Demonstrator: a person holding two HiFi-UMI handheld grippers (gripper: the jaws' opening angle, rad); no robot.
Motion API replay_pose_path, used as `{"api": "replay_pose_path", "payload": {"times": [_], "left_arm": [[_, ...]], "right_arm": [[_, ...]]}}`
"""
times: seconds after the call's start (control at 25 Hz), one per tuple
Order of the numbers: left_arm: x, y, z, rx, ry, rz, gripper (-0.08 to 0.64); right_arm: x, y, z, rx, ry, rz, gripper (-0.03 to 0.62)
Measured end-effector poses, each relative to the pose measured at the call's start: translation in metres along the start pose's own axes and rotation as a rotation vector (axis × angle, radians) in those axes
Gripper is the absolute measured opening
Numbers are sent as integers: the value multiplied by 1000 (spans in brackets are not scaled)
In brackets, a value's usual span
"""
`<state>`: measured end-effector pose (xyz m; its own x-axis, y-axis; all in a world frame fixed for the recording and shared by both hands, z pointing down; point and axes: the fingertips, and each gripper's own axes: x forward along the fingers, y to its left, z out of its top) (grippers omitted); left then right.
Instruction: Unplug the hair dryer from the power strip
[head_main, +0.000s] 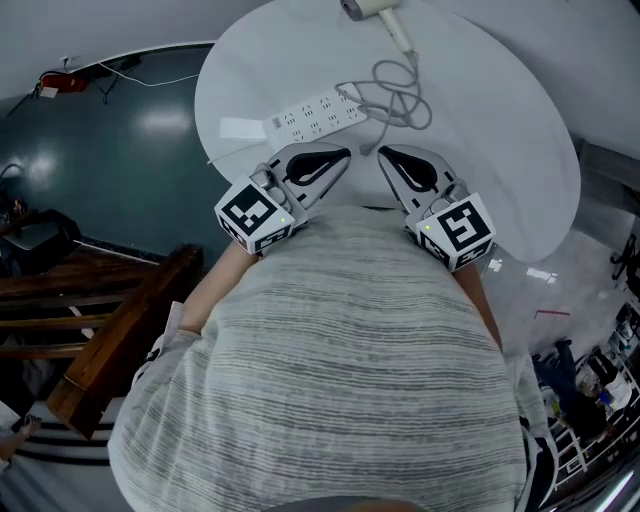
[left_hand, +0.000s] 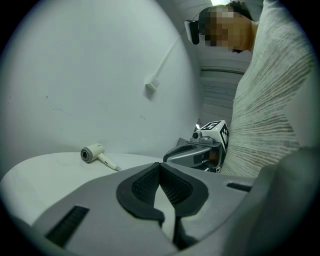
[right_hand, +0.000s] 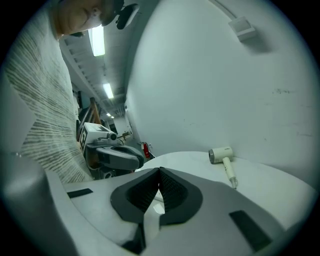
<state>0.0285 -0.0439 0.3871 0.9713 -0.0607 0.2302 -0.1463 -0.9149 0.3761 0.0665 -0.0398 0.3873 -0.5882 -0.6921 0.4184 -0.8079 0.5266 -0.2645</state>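
Grey left tongs (left_hand: 160, 166) and right tongs (right_hand: 159, 171), each pressed together and empty, short of the power strip (head_main: 318, 115)

Round white table (head_main: 520, 150) with hair dryer (head_main: 372, 8), coiled cord (head_main: 383, 103), power strip (head_main: 318, 115)

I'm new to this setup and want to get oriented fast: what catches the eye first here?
A white round table fills the head view, with a white power strip near its middle and a hair dryer at the far edge, its grey cord looped between them. Close to the person's chest, the left gripper and right gripper sit side by side, both shut and empty.
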Motion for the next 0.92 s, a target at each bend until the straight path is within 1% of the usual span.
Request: {"api": "replay_pose_path", "payload": {"times": [0.2,0.68,0.92], "left_arm": [[3,-3,-1,13,-2,-10,6],[4,-3,-5,3,-2,-5,6],[2,-3,-6,0,1,3,6]], "right_arm": [[1,3,-1,8,-1,15,25],[-2,-3,-10,43,18,21,25],[-1,2,-9,45,23,50,25]]}}
